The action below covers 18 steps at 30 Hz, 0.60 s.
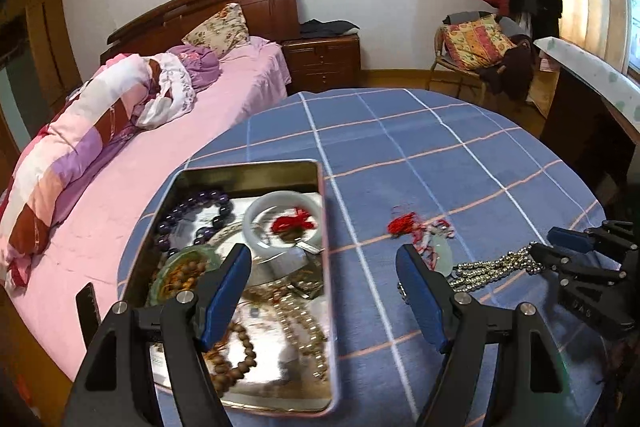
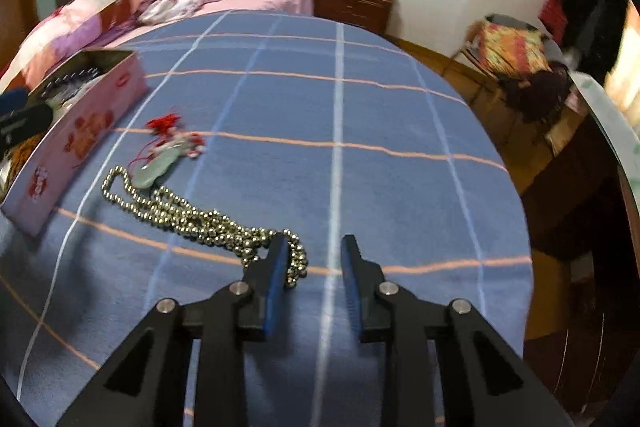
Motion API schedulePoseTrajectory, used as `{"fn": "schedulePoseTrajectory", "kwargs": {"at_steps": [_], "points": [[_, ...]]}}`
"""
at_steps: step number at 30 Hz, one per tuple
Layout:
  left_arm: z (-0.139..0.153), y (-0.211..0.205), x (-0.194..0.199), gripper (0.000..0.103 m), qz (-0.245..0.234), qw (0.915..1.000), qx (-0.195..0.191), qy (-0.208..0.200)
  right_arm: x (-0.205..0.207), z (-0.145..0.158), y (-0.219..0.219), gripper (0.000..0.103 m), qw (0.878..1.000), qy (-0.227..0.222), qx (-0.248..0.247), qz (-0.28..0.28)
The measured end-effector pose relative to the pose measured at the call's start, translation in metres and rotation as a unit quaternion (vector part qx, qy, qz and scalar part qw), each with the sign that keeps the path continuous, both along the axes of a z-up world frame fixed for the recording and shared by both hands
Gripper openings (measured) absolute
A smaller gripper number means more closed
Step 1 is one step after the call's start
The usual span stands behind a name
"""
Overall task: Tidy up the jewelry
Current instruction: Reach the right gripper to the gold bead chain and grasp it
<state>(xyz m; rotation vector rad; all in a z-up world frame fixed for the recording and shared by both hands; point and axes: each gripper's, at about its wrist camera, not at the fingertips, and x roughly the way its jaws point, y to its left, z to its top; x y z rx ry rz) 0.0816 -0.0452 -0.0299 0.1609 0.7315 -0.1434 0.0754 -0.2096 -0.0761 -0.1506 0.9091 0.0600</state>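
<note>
An open metal tin (image 1: 256, 169) with pink outer walls (image 2: 80, 131) lies on the blue plaid cloth. It holds a purple bead bracelet (image 1: 192, 215), a white bangle (image 1: 256, 215), a red tassel charm (image 1: 292, 223), brown wooden beads (image 1: 236, 355) and pale chains. On the cloth beside it lie a jade pendant on red cord (image 1: 436, 247) (image 2: 156, 167) and a silver bead necklace (image 1: 496, 267) (image 2: 200, 219). My left gripper (image 1: 324, 267) is open over the tin's right edge. My right gripper (image 2: 314, 255) is open and empty, its left finger at the necklace's near end; it also shows in the left wrist view (image 1: 560, 247).
The round table's cloth (image 2: 340, 99) drops off at the far and right edges. A bed with pink bedding (image 1: 120, 155) lies to the left. A nightstand (image 1: 324, 63), a chair with cushions (image 1: 476, 47) and a dark desk (image 1: 580, 115) stand beyond.
</note>
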Motion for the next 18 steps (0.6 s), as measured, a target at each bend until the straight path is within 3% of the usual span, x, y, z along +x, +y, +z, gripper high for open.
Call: {"fn": "schedulePoseTrajectory", "kwargs": {"at_steps": [2,3,5,7,11,13,14,16,17,18], "points": [[-0.002,-0.005,0.004,0.075,0.002,1.0000,0.005,0.000,-0.001,0.003,-0.007,0.042,1.000,-0.007,0.017,-0.013],[-0.003,-0.005,0.005,0.075,0.003,1.0000,0.006,0.001,-0.002,0.006,-0.009,0.054,0.999,-0.010,0.032,-0.015],[-0.005,-0.005,0.011,0.075,0.009,0.9999,0.006,0.004,-0.004,0.014,-0.007,0.069,0.998,-0.023,0.063,-0.005],[-0.005,-0.005,0.015,0.075,0.013,0.9999,-0.001,0.009,-0.006,0.020,0.003,0.070,0.996,-0.031,0.086,0.020],[-0.002,-0.012,0.020,0.075,0.009,0.9999,-0.006,0.008,0.002,0.012,0.032,0.069,0.996,-0.024,0.059,0.054],[-0.002,-0.016,0.021,0.075,0.004,0.9999,-0.002,0.009,0.008,0.004,0.036,0.063,0.997,-0.013,0.048,0.056],[-0.003,-0.016,0.021,0.075,0.004,0.9999,-0.002,0.009,0.012,-0.001,0.035,0.053,0.997,-0.002,0.054,0.059],[-0.003,-0.018,0.023,0.075,0.002,0.9999,-0.004,0.011,0.012,-0.002,0.031,0.049,0.996,0.000,0.058,0.065],[-0.004,-0.018,0.023,0.075,0.003,0.9999,-0.004,0.012,0.011,-0.003,0.031,0.037,0.996,-0.003,0.055,0.069],[-0.004,-0.019,0.025,0.075,0.003,0.9999,-0.004,0.014,0.009,-0.005,0.028,0.015,0.996,-0.001,0.055,0.069]]}}
